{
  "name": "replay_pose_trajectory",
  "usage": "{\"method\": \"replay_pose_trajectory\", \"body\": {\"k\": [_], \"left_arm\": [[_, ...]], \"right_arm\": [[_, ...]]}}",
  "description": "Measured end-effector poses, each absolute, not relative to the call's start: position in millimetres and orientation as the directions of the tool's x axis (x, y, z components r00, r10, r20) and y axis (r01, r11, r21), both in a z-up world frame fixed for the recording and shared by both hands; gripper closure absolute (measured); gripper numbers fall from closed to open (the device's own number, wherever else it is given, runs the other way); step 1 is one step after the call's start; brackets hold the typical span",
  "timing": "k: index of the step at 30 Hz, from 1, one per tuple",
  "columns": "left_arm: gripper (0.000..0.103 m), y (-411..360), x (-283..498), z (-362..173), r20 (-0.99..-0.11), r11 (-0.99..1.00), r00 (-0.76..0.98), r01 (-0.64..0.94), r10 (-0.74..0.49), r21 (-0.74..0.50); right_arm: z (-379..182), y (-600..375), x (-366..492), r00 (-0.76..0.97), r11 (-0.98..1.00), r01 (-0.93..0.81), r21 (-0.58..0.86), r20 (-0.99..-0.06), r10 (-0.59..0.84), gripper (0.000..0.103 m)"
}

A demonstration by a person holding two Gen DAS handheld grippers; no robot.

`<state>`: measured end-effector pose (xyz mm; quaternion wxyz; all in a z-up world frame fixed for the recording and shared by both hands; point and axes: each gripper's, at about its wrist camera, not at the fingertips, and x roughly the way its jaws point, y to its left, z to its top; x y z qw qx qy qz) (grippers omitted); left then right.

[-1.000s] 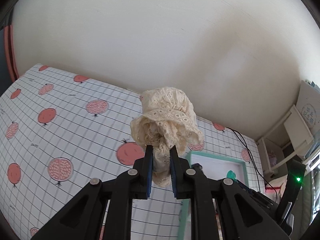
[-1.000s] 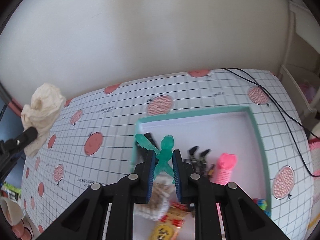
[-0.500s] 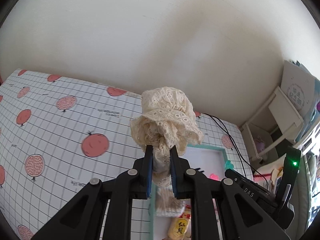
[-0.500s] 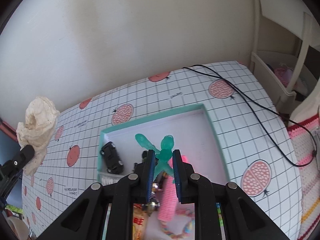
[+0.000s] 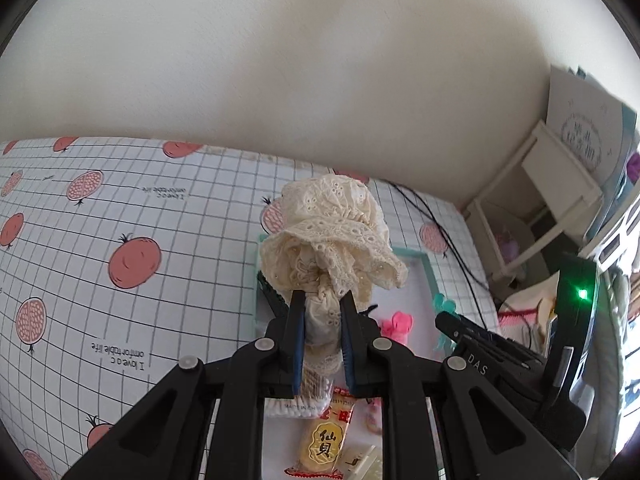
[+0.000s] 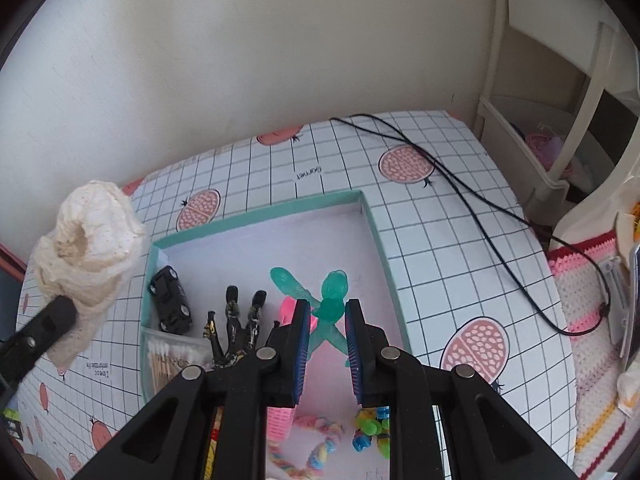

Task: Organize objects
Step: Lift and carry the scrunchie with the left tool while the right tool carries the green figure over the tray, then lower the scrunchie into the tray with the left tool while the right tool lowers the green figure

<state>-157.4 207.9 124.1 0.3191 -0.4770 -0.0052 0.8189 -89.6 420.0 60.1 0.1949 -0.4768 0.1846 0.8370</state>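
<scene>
My left gripper [image 5: 322,312], clamped on the cream lace scrunchie [image 5: 332,236], and my right gripper [image 6: 327,322], pinching the green plastic clip [image 6: 326,304], both hang above the teal-rimmed box [image 6: 376,232], its open floor lying just ahead and below.

2 wrist cams, steep downward, close above shared teal tray [image 6: 376,220].

Box's [image 6: 378,236] far half bare; near half cluttered.
</scene>
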Motion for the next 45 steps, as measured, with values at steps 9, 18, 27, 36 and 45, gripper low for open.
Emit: {"method": "replay_pose_trajectory", "body": {"k": [9, 18, 27, 36, 45], "left_arm": [[0.086, 227.7, -152.0, 97.6, -0.826, -0.792, -0.279, -0.539, 0.489, -0.287], [0.086, 240.4, -156.0, 75.3, -0.873, -0.8, -0.23, -0.544, 0.431, -0.252], [0.086, 242.6, -157.4, 60.0, -0.893, -0.808, -0.207, -0.541, 0.398, -0.235], [0.085, 242.3, -159.8, 49.6, -0.9, -0.811, -0.204, -0.54, 0.386, -0.226], [0.085, 243.0, -157.3, 47.5, -0.899, -0.808, -0.213, -0.548, 0.383, -0.214]], "right_arm": [[45.5, 419.8, -92.2, -0.42, -0.859, -0.504, 0.084, -0.893, 0.159, 0.084], [31.3, 420.1, -93.3, -0.382, -0.859, -0.505, 0.082, -0.914, 0.137, 0.084], [22.2, 419.9, -95.1, -0.355, -0.86, -0.505, 0.073, -0.926, 0.13, 0.084], [10.6, 420.2, -97.1, -0.323, -0.858, -0.509, 0.063, -0.939, 0.122, 0.084], [7.6, 421.7, -98.6, -0.318, -0.86, -0.506, 0.069, -0.942, 0.111, 0.083]]}}
